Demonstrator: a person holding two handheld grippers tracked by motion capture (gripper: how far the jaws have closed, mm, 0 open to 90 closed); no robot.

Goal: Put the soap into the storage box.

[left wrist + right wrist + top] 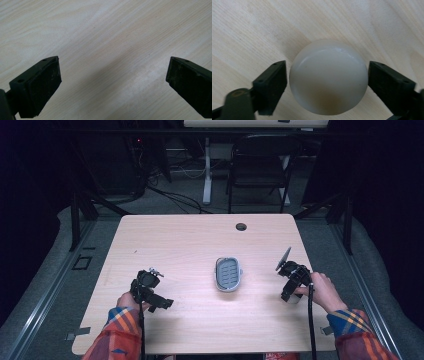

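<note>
White ball [328, 77] clamped between right gripper [328, 82] jaws, right of the grey soap dish [229, 274], left gripper [113, 82] jaws wide apart over the table [190, 245] left of the dish.

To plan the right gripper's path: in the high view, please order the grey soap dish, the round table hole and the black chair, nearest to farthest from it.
1. Grey oval plastic soap dish, left of the right gripper.
2. Round dark cable hole, at the table's far edge.
3. Black folding chair, beyond the table.

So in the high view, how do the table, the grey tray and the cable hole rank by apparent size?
Largest to smallest, as they look in the high view:
1. Wooden table
2. Grey tray, lying near the table's middle
3. Cable hole, at the far edge; farther from the camera, yet clearly smallest.
</note>
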